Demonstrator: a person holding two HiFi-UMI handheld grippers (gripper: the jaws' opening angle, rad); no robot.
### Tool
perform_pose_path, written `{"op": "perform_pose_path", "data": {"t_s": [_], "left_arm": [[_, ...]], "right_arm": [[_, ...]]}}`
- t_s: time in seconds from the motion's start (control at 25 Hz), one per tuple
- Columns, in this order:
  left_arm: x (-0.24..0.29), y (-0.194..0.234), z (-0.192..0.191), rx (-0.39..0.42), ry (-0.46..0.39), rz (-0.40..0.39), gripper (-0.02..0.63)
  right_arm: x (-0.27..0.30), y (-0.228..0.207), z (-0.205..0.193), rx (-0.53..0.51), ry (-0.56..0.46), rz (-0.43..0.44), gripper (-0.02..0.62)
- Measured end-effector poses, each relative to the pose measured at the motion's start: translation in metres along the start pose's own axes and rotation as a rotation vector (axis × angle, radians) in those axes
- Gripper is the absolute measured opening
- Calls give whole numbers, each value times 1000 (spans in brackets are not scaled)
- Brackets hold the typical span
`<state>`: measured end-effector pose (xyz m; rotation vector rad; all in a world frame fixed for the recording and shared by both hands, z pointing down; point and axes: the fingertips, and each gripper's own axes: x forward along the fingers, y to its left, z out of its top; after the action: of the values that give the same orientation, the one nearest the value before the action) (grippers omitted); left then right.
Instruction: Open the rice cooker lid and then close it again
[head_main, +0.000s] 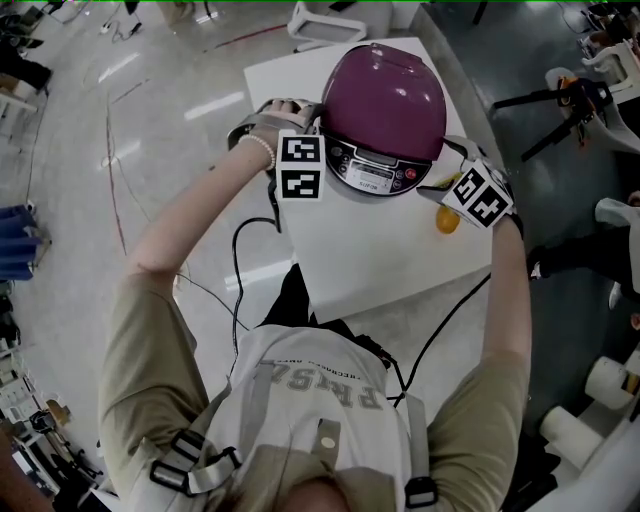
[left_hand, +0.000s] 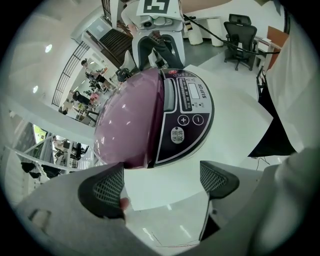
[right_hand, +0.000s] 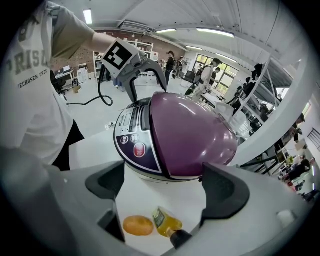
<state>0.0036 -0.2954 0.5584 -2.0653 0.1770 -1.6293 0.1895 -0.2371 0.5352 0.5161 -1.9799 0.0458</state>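
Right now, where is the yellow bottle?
In the right gripper view, the bottle lies on the table beside the orange object, near the rice cooker.

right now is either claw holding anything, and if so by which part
Nothing is held: the left claw and right claw are both open, either side of the purple domed rice cooker.

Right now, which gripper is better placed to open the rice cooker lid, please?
Probably left: the left gripper, open, sits nearest the front of the closed lid; the right gripper hovers above a small bottle.
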Motion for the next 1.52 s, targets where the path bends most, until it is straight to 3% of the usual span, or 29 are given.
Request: {"op": "perform_pose_path", "data": {"t_s": [0.92,1.52], "left_arm": [[5,-7,-4,52,30,-19,491],[11,-7,-7,98,83,-41,495]], "right_arm": [[4,4,-1,-17,4,25,458],[11,6,-8,-71,86,41,462]]}}
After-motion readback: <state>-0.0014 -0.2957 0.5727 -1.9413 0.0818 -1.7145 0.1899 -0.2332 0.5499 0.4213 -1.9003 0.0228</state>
